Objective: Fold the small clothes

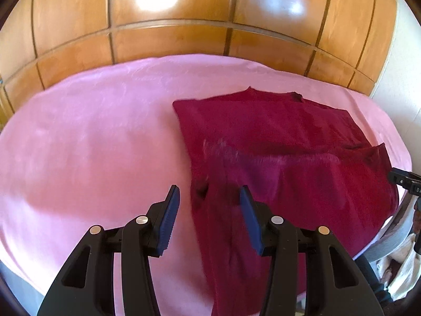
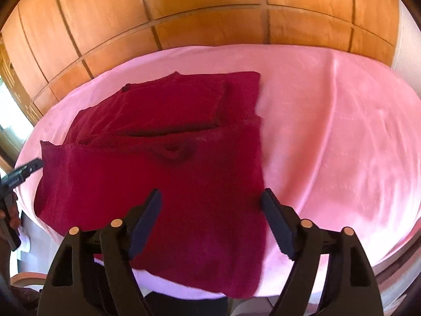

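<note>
A dark red garment lies partly folded on a pink sheet. Its near part hangs over the front edge. It also shows in the right wrist view, with a folded layer across its middle. My left gripper is open and empty, just above the garment's left edge. My right gripper is open and empty, over the garment's near right part. The tip of the other gripper shows at the right edge of the left wrist view, and the other gripper's tip at the left edge of the right wrist view.
A wooden panelled wall stands behind the pink surface. The pink sheet spreads wide on the garment's right. A pale wall is at the far right. Light cloth lies below the surface's right edge.
</note>
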Demonstrator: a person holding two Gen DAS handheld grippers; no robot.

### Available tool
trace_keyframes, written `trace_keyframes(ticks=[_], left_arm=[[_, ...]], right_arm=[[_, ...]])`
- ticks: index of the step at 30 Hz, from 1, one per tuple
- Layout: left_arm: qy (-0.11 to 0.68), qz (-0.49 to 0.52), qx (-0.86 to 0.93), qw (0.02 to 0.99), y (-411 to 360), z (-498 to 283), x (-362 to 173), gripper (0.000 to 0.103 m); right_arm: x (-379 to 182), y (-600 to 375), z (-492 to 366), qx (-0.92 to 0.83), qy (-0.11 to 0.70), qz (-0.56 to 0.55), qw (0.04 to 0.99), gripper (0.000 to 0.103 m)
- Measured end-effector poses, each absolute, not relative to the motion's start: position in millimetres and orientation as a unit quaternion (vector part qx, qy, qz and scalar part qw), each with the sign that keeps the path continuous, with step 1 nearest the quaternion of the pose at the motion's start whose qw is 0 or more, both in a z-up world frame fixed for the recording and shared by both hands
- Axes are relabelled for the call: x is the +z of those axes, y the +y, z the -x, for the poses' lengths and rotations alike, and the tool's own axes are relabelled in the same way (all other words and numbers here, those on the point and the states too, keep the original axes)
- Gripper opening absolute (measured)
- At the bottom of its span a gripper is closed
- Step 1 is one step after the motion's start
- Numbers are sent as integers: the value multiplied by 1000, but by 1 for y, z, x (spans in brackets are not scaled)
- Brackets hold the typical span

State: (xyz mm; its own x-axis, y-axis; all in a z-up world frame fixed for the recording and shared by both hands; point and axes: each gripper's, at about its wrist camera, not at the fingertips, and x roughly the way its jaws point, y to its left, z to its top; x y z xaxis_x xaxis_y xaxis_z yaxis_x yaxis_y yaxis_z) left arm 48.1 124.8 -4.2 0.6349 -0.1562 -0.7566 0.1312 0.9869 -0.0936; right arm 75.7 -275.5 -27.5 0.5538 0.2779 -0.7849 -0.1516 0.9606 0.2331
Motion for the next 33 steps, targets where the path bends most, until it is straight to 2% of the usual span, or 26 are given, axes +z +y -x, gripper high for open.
trace_keyframes(ticks=[1, 6, 25, 30, 33], left_arm=[[417, 15, -82, 905, 125, -48, -3, 54], [415, 13, -92, 905, 119, -57, -4, 54], [409, 0, -89, 908, 114, -71, -10, 54], [415, 33, -99, 904, 120, -77, -12, 54], [412, 44, -112, 903, 119, -76, -9, 44]], right_arm=[[-29, -272, -75, 123, 457, -63, 879, 85], [-43, -269, -77, 119, 465, -45, 876, 90], [-54, -285, -78, 94, 469, -64, 876, 94], [-42, -300, -82, 81, 447, -78, 888, 91], [-36, -304, -86, 80, 437, -75, 893, 81]])
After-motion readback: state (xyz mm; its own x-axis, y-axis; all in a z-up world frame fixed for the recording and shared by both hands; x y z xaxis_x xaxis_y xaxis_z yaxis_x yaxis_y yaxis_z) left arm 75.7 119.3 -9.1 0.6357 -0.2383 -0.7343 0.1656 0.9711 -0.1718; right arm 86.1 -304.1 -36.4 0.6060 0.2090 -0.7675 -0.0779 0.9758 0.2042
